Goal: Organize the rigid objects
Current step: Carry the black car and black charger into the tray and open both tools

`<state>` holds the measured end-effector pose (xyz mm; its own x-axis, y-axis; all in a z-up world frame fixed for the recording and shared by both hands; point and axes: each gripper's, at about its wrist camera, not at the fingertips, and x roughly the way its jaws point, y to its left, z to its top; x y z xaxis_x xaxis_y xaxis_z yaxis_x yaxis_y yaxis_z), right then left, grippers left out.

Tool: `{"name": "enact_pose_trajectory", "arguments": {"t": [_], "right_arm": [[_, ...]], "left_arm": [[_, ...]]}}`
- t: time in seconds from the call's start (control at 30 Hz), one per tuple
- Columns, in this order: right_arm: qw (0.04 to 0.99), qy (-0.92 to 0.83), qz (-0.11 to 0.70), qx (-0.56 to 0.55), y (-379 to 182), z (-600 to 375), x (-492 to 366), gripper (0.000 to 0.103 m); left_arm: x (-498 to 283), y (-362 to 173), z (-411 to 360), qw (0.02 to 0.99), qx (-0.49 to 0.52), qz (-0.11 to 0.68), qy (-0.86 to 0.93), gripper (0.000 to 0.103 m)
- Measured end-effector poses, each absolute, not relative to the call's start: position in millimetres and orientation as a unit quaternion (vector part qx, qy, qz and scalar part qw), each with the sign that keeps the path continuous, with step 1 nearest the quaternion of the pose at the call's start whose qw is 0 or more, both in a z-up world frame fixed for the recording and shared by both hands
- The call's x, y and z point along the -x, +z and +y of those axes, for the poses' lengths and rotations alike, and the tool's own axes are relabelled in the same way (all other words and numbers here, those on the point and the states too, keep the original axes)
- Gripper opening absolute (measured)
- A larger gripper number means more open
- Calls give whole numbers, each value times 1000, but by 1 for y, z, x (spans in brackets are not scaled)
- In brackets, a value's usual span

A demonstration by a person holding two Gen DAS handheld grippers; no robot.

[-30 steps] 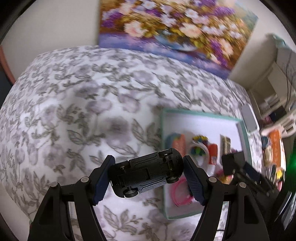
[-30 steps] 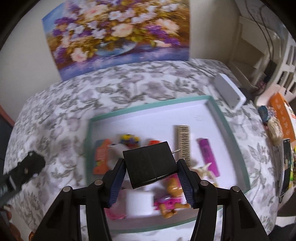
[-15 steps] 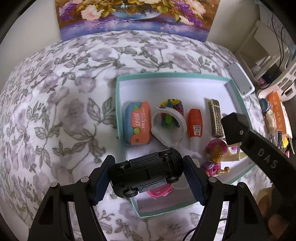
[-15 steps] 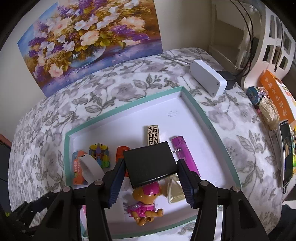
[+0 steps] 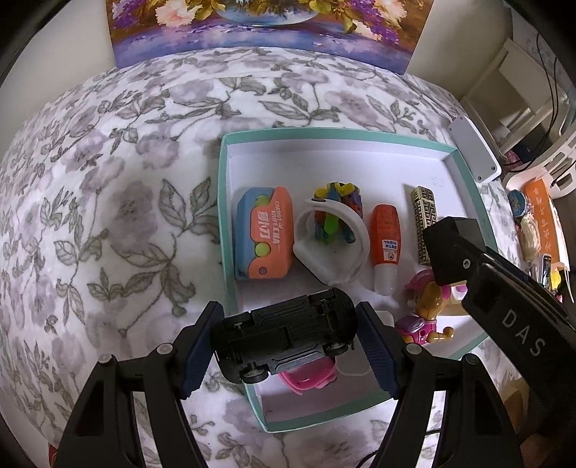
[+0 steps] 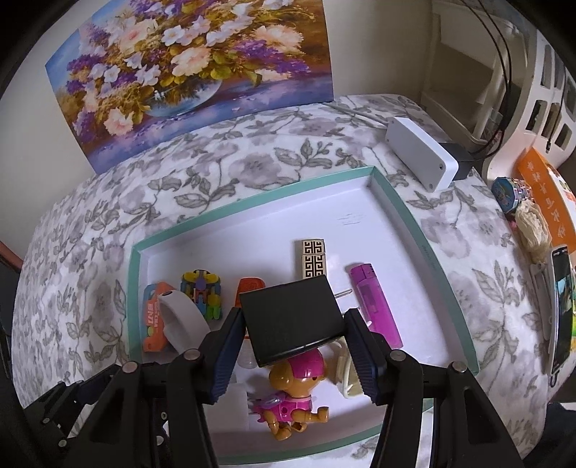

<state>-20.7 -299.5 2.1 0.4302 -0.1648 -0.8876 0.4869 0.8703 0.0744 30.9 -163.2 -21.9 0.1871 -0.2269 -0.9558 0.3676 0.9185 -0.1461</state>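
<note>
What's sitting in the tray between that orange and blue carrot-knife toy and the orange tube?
In the left wrist view, a white band curled around a multicoloured block toy lies between the carrot-knife toy and the orange tube.

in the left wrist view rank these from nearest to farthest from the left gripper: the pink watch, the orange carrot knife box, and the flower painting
1. Pink watch: in the tray, just beneath the black toy car the left gripper holds.
2. Orange carrot knife box: farther up, by the tray's left wall.
3. Flower painting: against the wall at the far edge.
</note>
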Motion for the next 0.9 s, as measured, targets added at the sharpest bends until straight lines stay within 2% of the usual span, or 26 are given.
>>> {"name": "enact_pose_trajectory", "arguments": {"t": [0.33, 0.9], "right_arm": [[828, -192, 501, -163, -1, -298, 20, 60], [829, -182, 503, -163, -3, -293, 17, 60]], "left_arm": [[-29, -22, -163, 766, -66, 607, -199, 76], [-40, -10, -142, 772, -18, 609, -183, 76]]}}
